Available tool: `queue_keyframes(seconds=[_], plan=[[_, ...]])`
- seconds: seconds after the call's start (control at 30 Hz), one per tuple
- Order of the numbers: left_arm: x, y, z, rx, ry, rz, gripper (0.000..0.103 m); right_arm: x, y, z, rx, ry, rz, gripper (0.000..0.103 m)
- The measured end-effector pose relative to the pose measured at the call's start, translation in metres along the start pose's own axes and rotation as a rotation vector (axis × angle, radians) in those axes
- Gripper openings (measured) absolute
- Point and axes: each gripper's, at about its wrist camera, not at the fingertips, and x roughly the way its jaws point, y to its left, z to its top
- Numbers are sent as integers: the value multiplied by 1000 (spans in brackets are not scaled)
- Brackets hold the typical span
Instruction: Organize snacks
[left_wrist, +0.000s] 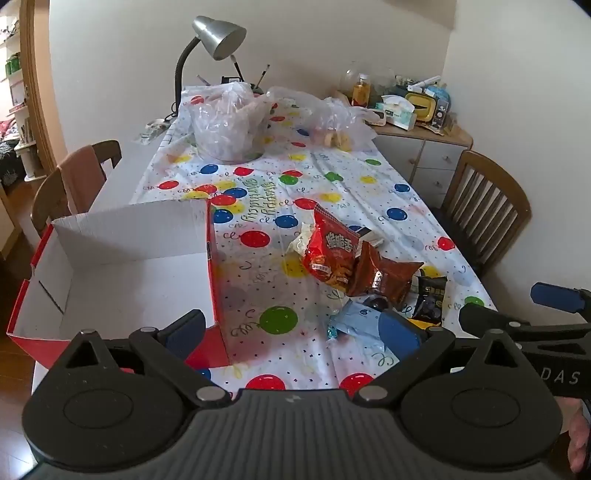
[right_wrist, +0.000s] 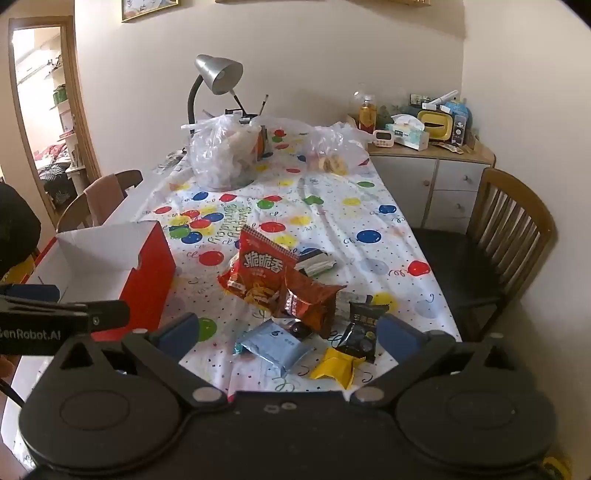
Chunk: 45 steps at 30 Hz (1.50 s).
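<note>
Red crinkled chip bag (right_wrist: 258, 273) leans on a brown snack packet (right_wrist: 310, 299); the left gripper (left_wrist: 291, 332) and right gripper (right_wrist: 288, 332) both gape, holding nothing.

seven snack packets (right_wrist: 264, 275), one box (right_wrist: 122, 258), two chairs (right_wrist: 513, 236).
</note>
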Motion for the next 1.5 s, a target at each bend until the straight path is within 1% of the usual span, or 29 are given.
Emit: queue_keyframes(seconds=[0.13,0.3,0.43,0.73,1.17,1.5], plan=[[-4,-1,-2,-14,-8,4,101,-7,-7,-4,-5,-28,26,103],[-5,-3,-2,-16,-5,17,101,-6,-6,-3,-2,-25,30,103],[-8,-1,-2,-14,-7,19,101,-6,-9,-4,24,-21,36,103],[-20,3,-5,-11,-37,27,101,-10,-7,-9,40,-18,22,103],[-24,1,-9,-4,-41,24,101,-15,-3,-10,37,-10,7,103],[-28,2,-11,-2,-44,17,101,-19,1,-9,36,-21,-2,103]])
